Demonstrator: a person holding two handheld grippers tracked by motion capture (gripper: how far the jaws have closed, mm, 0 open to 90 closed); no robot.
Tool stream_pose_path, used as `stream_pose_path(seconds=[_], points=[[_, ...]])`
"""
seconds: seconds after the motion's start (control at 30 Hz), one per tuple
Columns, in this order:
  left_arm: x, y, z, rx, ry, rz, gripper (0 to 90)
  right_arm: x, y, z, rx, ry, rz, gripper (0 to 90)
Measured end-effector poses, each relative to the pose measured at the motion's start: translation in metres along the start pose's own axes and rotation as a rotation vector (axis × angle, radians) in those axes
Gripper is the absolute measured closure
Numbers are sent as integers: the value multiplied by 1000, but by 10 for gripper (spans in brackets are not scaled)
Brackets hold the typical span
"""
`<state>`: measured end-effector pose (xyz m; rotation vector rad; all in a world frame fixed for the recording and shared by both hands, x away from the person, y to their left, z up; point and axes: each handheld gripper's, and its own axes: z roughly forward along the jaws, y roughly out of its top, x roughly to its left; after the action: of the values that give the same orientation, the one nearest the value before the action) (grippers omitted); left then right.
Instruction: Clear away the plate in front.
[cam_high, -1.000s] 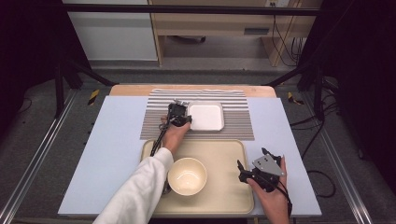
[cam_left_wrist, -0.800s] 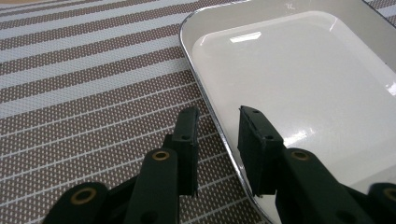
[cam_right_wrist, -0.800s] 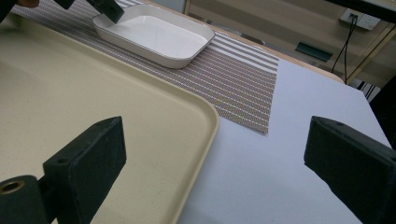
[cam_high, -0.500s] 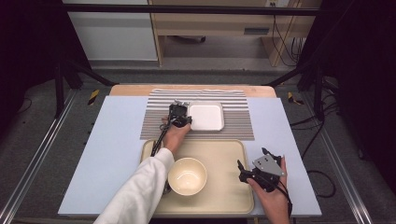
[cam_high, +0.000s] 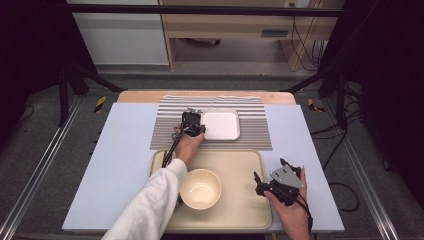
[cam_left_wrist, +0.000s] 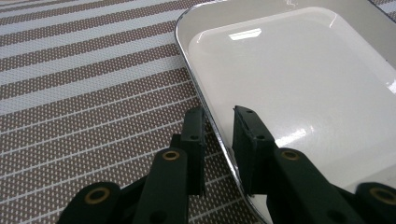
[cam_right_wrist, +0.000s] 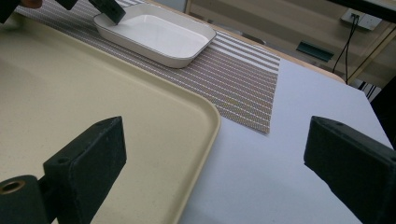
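The left gripper (cam_left_wrist: 218, 122) closed its fingers (cam_left_wrist: 194, 135) further around the near rim of the white dish (cam_left_wrist: 299, 79). One finger stood outside the rim and the other inside, narrow gaps remaining.

A pale blue table (cam_high: 115, 165) stands on grey carpet (cam_high: 40, 150), flanked by metal rails (cam_high: 35, 175) and black stand legs (cam_high: 75, 75). Beyond it are a white cabinet (cam_high: 120, 35), a wooden shelf unit (cam_high: 230, 25) and loose cables (cam_high: 300, 45) running down from a wall socket (cam_high: 291, 4); both sides fall into darkness.
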<state>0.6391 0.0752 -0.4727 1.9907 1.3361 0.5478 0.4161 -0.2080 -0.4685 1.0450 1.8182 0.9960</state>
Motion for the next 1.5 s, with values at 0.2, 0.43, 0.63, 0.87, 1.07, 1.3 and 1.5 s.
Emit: stream_pose_path(seconds=[0.2, 0.43, 0.63, 0.87, 1.07, 1.3, 1.5], points=[[2, 0, 0, 2, -5, -24, 765, 0, 0, 0, 0, 2, -1, 60], [1, 1, 1, 2, -1, -33, 775, 0, 0, 0, 1, 3, 0, 60], [5, 1, 1, 0, -11, -67, 805, 0, 0, 0, 2, 3, 0, 60], [5, 3, -3, -22, -21, -71, 852, 0, 0, 1, 3, 3, -1, 60], [6, 6, -7, -42, -30, -71, 863, 1, 0, 1, 3, 3, -2, 60], [6, 10, -14, -82, -54, -90, 883, 1, 0, 1, 3, 2, -1, 60], [2, 17, -21, -93, -44, -46, 888, 1, 0, 0, 1, 0, -2, 60]])
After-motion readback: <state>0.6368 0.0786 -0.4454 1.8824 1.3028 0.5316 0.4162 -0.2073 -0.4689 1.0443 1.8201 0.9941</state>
